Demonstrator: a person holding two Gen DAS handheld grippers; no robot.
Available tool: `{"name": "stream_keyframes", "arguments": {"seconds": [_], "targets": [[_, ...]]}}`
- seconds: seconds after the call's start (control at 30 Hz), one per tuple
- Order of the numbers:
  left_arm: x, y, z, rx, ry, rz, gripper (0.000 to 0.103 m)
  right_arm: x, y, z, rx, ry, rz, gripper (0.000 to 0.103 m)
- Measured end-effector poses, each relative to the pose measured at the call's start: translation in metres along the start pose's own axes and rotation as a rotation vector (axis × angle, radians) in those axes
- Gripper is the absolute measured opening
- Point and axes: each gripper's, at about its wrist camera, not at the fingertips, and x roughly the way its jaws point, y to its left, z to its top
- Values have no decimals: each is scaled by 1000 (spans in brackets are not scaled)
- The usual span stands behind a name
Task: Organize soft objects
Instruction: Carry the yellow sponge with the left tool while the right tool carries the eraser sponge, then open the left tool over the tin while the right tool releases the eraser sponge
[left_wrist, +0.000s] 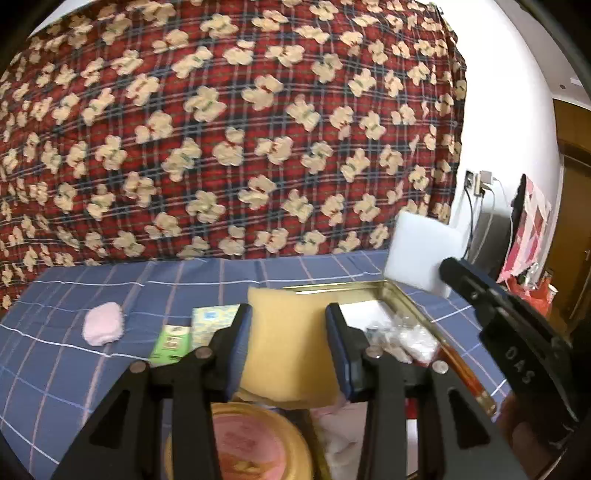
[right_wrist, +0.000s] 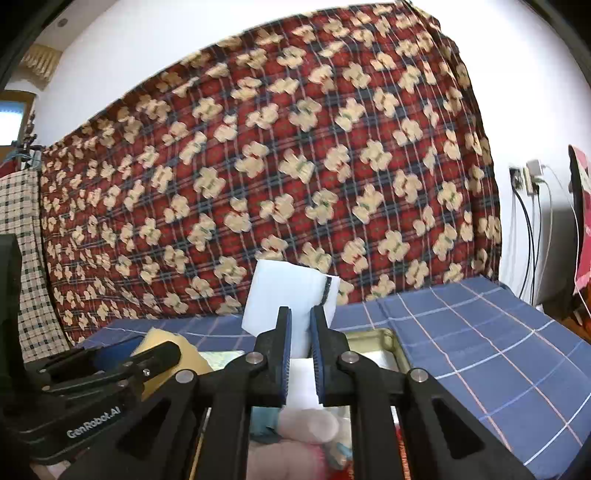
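Note:
My left gripper is shut on a yellow sponge and holds it upright above the gold metal tin. My right gripper is shut on a white foam sponge, also held above the tin. The white sponge and the right gripper's body show at the right of the left wrist view. The yellow sponge and the left gripper show at the left of the right wrist view. A pink soft pad lies on the blue checked cloth to the left.
A green packet and a patterned tissue pack lie left of the tin. The tin holds a clear plastic bag and pink soft items. A round gold lid is below. A red bear-print blanket hangs behind.

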Motion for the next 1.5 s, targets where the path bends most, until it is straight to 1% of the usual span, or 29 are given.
{"name": "stream_keyframes", "arguments": {"seconds": [0.23, 0.3, 0.47, 0.53, 0.67, 0.73, 0.8, 0.87, 1.0, 1.03, 1.1, 1.2, 1.3, 1.43, 1.5], "targets": [[13, -27, 5, 42, 26, -37, 39, 17, -28, -3, 50, 98, -4, 12], [20, -33, 7, 57, 34, -35, 39, 22, -33, -2, 59, 120, 1, 13], [36, -41, 8, 68, 64, -36, 40, 37, -42, -4, 53, 188, -19, 14], [42, -43, 7, 71, 75, -34, 44, 42, -45, -6, 54, 212, -12, 14], [49, -46, 5, 74, 81, -24, 54, 50, -51, -9, 54, 229, -16, 15], [52, -46, 3, 76, 88, -27, 60, 51, -53, -8, 57, 230, -18, 23], [51, -45, 2, 77, 88, -33, 63, 50, -54, -7, 61, 218, -31, 51], [49, -44, 3, 70, 80, -23, 67, 49, -58, -6, 78, 207, -42, 60], [38, -37, 8, 62, 59, -29, 69, 43, -58, -4, 79, 186, -49, 60], [34, -34, 9, 63, 47, -24, 72, 41, -58, -3, 84, 178, -47, 60], [28, -27, 12, 57, 29, -7, 76, 35, -59, -2, 101, 156, -41, 65], [15, -13, 15, 37, 2, 5, 80, 29, -55, -1, 116, 133, -32, 67], [5, 1, 14, 34, -12, 19, 88, 25, -45, -1, 106, 128, -13, 68], [-7, 28, 7, 34, -25, 71, 89, 21, -25, -3, 74, 129, 21, 69], [-14, 48, 2, 27, -29, 104, 91, 20, -12, -4, 46, 133, 42, 69]]}}
